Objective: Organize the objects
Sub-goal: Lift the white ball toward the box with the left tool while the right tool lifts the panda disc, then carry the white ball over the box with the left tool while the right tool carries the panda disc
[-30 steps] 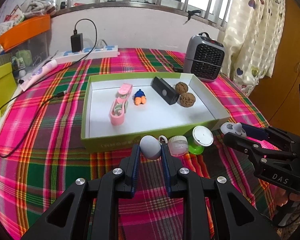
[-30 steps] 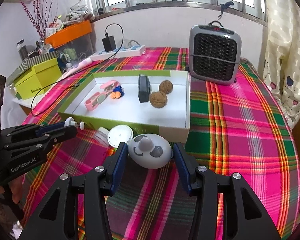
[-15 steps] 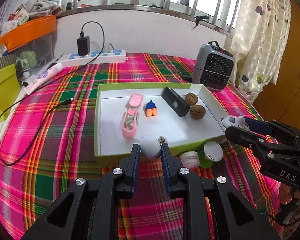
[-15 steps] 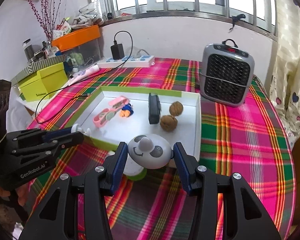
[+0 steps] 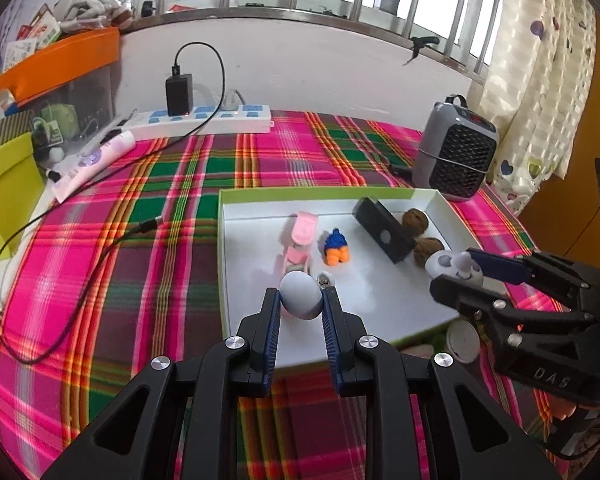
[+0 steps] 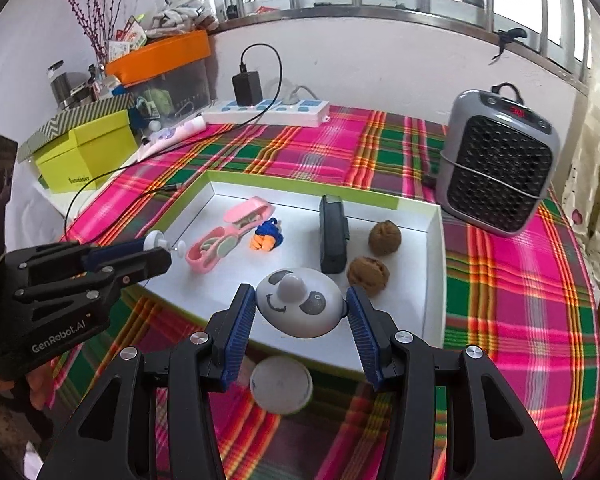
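My left gripper (image 5: 300, 306) is shut on a small grey-blue egg-shaped object (image 5: 300, 294), held above the near part of the green-rimmed white tray (image 5: 221, 248). My right gripper (image 6: 300, 314) is shut on a white oval toy with a panda face (image 6: 300, 308), hanging over the tray's (image 6: 300, 185) front edge. Inside the tray lie a pink clip (image 6: 224, 236), a blue-and-orange toy (image 6: 266, 236), a black device (image 6: 333, 236) and two walnuts (image 6: 385, 232). In the left wrist view the right gripper (image 5: 454, 274) enters from the right; in the right wrist view the left gripper (image 6: 160, 250) enters from the left.
A white round lid (image 6: 281, 385) lies on the plaid cloth just in front of the tray. A grey heater (image 6: 496, 172) stands at the back right. A power strip with a charger (image 5: 204, 118), a loose cable (image 5: 80, 280) and a yellow-green box (image 6: 84, 152) are at the left.
Both grippers have moved forward with their objects, from in front of the tray to above its near part. The small lids on the cloth now sit behind the fingertips.
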The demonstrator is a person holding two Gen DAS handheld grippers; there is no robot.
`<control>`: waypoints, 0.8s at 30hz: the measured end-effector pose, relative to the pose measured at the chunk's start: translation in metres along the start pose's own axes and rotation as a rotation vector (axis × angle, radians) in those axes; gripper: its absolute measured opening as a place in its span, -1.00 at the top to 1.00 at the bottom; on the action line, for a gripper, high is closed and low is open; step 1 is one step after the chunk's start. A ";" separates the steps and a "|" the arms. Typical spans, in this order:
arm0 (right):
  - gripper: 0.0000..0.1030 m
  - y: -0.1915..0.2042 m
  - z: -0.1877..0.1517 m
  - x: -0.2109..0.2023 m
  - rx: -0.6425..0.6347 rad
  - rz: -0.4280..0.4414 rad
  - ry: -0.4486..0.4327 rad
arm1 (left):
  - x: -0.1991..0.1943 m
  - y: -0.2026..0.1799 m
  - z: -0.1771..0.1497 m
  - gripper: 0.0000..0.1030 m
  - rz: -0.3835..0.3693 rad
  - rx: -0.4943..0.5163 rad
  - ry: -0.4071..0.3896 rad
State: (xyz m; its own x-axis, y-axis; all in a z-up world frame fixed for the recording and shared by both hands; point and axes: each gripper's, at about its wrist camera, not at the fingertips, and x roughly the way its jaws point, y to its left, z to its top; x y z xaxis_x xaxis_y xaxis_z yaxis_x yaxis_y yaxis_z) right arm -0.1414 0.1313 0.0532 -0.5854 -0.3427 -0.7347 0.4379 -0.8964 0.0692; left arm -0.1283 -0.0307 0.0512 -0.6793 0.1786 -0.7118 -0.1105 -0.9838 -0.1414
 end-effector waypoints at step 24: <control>0.06 0.016 0.019 0.055 -0.077 0.004 0.119 | 0.048 0.016 0.032 0.62 0.017 0.003 0.043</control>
State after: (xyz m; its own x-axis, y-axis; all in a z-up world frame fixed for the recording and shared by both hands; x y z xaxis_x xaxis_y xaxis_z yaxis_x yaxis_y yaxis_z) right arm -0.1801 0.0929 0.0268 -0.5004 -0.3059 -0.8099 0.4936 -0.8694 0.0233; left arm -0.1860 -0.0387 0.0373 -0.6489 0.1626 -0.7433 -0.1019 -0.9867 -0.1269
